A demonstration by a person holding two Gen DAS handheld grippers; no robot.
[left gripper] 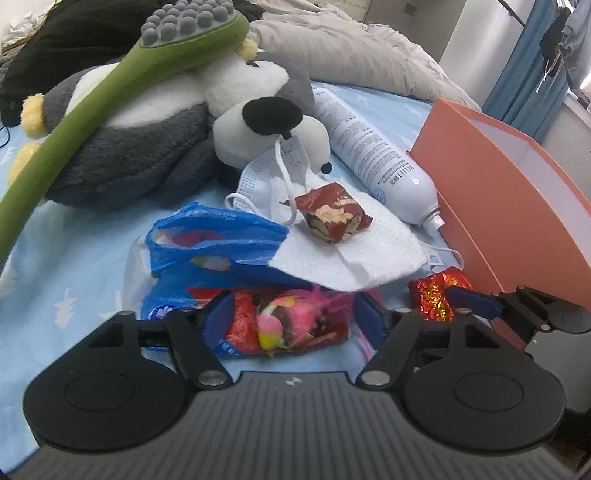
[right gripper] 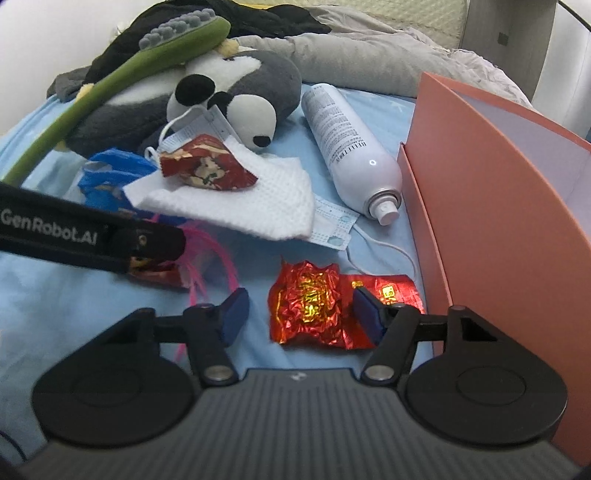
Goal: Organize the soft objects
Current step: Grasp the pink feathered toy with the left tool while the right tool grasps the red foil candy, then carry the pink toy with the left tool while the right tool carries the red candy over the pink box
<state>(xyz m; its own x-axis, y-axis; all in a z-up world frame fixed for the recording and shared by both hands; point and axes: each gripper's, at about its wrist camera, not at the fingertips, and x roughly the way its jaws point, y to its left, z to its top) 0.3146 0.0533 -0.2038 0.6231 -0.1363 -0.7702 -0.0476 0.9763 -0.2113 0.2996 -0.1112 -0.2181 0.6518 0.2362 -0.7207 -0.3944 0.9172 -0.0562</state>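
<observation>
My left gripper (left gripper: 291,317) is open, its fingers on either side of a red snack bag with a pink feathery toy (left gripper: 284,325) on the blue bedsheet. My right gripper (right gripper: 299,314) is open around a crumpled red foil wrapper (right gripper: 314,306), which also shows in the left wrist view (left gripper: 436,295). Behind lie a white cloth (right gripper: 255,203), a red patterned pouch (right gripper: 207,166), face masks (right gripper: 328,229), a blue plastic bag (left gripper: 207,236), a small panda plush (right gripper: 236,114) and a grey penguin plush (left gripper: 129,147). The left gripper (right gripper: 92,236) appears from the left in the right wrist view.
An open orange box (right gripper: 491,206) stands at the right. A white spray bottle (right gripper: 347,147) lies beside it. A green massage brush (left gripper: 110,85) leans over the penguin. A grey duvet (left gripper: 351,48) and black clothing (right gripper: 229,14) lie at the back.
</observation>
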